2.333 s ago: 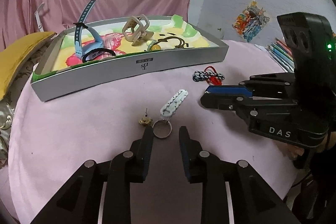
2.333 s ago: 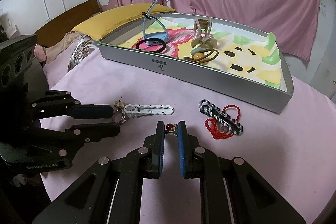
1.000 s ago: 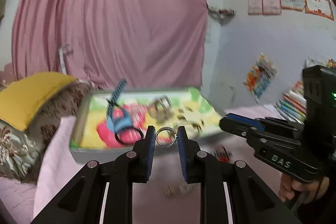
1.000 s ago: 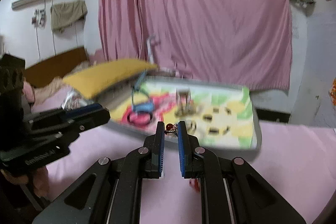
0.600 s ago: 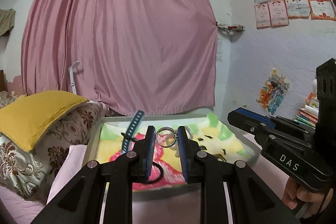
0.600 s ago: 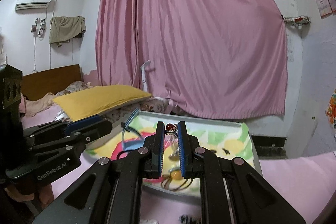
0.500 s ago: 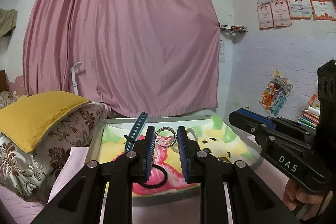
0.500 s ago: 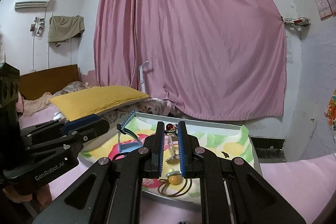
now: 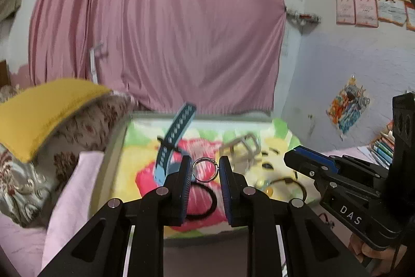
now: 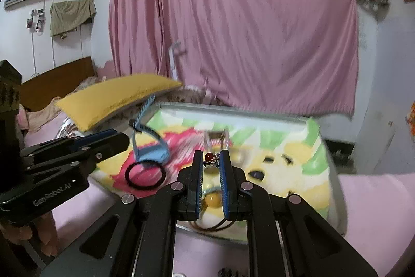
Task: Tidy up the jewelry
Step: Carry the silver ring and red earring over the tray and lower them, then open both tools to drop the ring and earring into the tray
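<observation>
Aloft, left gripper (image 9: 206,170): raised above the box, its two fingers pinching a silver ring (image 9: 205,169) upright between the blue pads.
Right gripper (image 10: 211,161): held over the same box, fingers pressed close on a small ring with a red bead (image 10: 209,157) at the very tips.
Box (image 9: 114,147): shallow grey tray with a bright cartoon lining of yellow, green and pink, set on a pink cloth (image 10: 376,201).
Inside the box: a blue strap (image 9: 173,142) standing tilted with its end in the air; a black hair tie (image 10: 145,174) lying flat just beside it; a beige claw clip (image 9: 242,147), blurred; a thin brown loop with a yellow bead (image 10: 214,197) near the front wall.
Each gripper in the other's view: the right one (image 9: 337,183) enters from the right edge, the left one (image 10: 64,160) from the left edge; both hang level with the box.
Backdrop: pink curtain (image 9: 160,25), yellow pillow (image 10: 114,98) at left, papers (image 9: 371,7) on the white wall.
</observation>
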`<state>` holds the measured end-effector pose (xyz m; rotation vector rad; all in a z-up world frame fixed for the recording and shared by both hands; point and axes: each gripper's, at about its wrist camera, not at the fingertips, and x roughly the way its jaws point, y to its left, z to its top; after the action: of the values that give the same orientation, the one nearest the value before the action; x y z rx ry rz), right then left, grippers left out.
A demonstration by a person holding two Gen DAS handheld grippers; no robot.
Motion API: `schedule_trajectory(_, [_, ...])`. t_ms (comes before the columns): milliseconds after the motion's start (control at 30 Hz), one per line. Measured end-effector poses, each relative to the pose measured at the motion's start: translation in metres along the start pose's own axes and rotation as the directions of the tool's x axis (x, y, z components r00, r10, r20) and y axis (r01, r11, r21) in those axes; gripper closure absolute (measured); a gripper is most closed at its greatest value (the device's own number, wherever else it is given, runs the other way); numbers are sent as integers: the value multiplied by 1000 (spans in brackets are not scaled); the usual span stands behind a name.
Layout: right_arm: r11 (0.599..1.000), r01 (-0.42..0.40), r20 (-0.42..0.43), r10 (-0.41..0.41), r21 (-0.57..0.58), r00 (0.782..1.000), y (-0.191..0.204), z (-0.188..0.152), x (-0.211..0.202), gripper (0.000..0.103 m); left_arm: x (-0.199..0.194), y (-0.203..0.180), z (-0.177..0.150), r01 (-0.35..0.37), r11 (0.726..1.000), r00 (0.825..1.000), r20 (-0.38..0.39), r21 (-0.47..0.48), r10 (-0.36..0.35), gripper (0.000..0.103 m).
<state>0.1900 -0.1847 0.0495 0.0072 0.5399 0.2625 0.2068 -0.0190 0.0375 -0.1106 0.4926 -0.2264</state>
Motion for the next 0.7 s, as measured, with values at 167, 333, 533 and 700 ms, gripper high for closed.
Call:
schedule_trajectory(167, [999,-38,-117,41,29,992,-8,-6,21,92,18,6,-6,10,1000,992,-125,-22,-12,83])
schedule_trajectory(333, [997,-63,-205,72,46,976,-10,-11,36,92,33,12,-13,2,999,972,-235,-45,-13,83])
schedule_trajectory(533, [998,-61,-247,68,36,967,-7,-17,43,92,35,11,-16,-6,1000,966,-258,-18,1,83])
schedule_trajectory(700, [997,-63,-248,69,32,966,-5,-18,42,92,34,12,-15,0,1000,966,-258,-21,-5,83])
